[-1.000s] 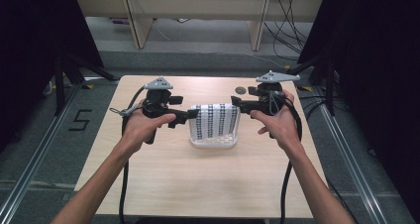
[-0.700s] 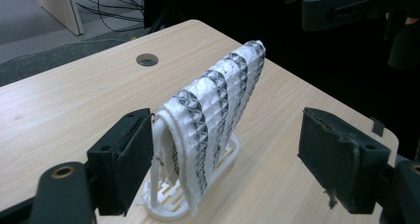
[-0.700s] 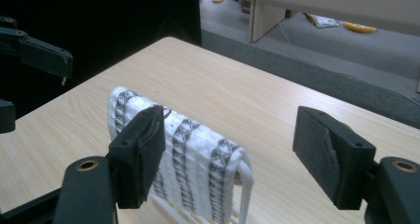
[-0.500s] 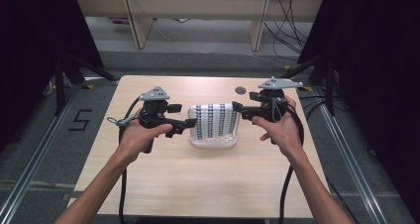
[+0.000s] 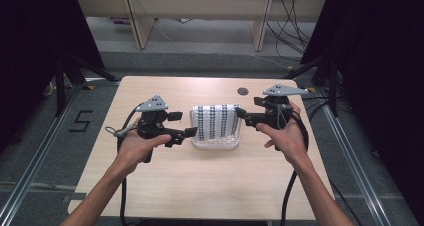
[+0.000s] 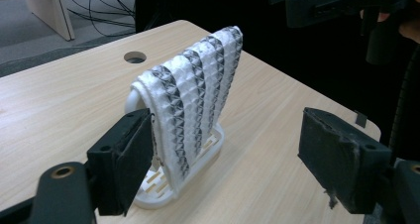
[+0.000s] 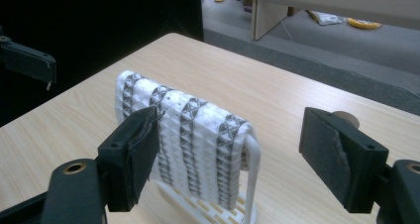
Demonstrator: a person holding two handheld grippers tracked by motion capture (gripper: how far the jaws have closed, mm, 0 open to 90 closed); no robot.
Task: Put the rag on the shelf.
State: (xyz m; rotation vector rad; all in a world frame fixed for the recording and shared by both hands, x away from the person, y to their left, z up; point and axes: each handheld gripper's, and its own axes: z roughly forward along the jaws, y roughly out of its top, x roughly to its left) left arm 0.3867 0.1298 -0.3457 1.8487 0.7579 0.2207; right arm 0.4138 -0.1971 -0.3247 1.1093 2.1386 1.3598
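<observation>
A white cloth with dark stripes (image 5: 216,121) hangs over a white plastic rack (image 5: 215,145) at the middle of the table. My left gripper (image 5: 184,124) is just left of the rack, open, and its jaws point at the cloth's end (image 6: 198,85). On the other side of the rack my right gripper (image 5: 246,111) is open too. Its jaws have just been opening, and the cloth (image 7: 188,135) lies ahead of them without being pressed by the pads. In the left gripper view the white rack base (image 6: 163,196) shows below the cloth.
The wooden table (image 5: 150,186) has a round cable hole (image 5: 243,91) behind the rack. Dark curtains stand at both sides, with shelving legs and cables on the floor beyond the far edge. Bare table lies in front of the rack.
My left gripper has come toward the near edge and sunk a little, staying beside the rack. The right gripper has hardly moved, and its jaws stand slightly wider.
</observation>
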